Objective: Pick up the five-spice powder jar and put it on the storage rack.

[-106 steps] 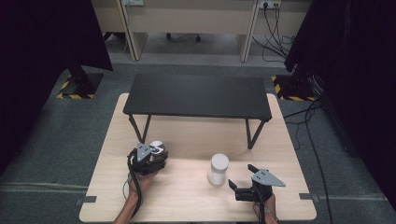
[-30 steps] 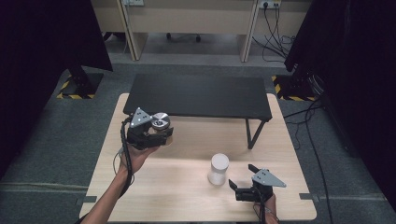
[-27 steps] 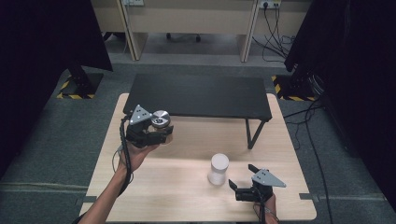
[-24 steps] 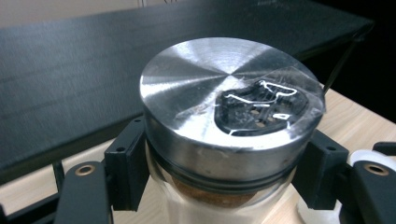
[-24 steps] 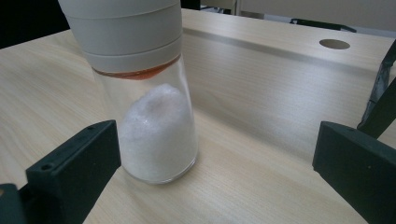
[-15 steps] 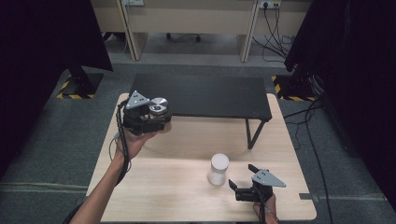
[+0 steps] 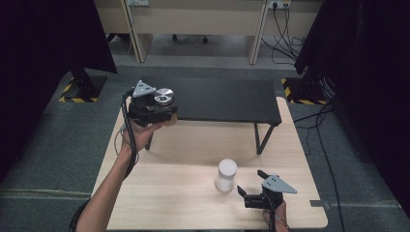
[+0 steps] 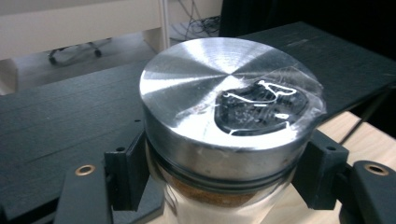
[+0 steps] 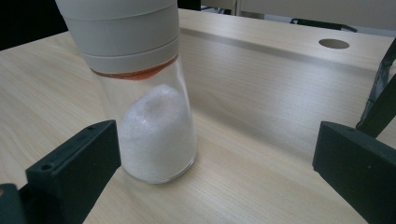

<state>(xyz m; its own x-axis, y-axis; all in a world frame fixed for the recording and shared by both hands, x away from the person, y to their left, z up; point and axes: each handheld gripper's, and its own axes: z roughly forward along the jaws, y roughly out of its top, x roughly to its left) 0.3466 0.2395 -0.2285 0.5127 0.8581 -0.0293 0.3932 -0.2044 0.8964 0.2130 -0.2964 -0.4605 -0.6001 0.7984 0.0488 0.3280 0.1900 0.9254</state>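
Plainly, no readable writing shows anywhere; the one mark is a dark sticker [image 8: 261, 109] with thin white line-work, under clear film on the metal cap [image 8: 224, 102] of the jar [image 8: 219, 140], and its drawing cannot be made out.

The left gripper [image 7: 162, 112] is clamped on that jar, one black jaw pressed to each side just under the cap. In the high view the jar is held in the air over the left front edge of the black bench [image 7: 227, 99], and from there it is only a small silver disc. The left gripper view brings out the brushed metal, the sticker, a dark ring under the cap and brownish matter over pale contents in the glass.

The right gripper [image 7: 251, 193] rests low at the near right of the table [image 7: 179, 198], its jaws wide apart. A second jar [image 7: 226, 175] stands upright on the table just ahead of it, touched by neither jaw. The right gripper view shows its clear glass body holding white powder, an orange band below a white cap, and a round hole [image 9: 333, 44] in the tabletop beyond.

The table is pale wood. It stands on grey carpet [image 7: 72, 140], with dark curtains [image 7: 43, 43] at both sides, cables [image 7: 285, 29] at the far wall and striped yellow-black feet [image 7: 77, 99] on the floor.
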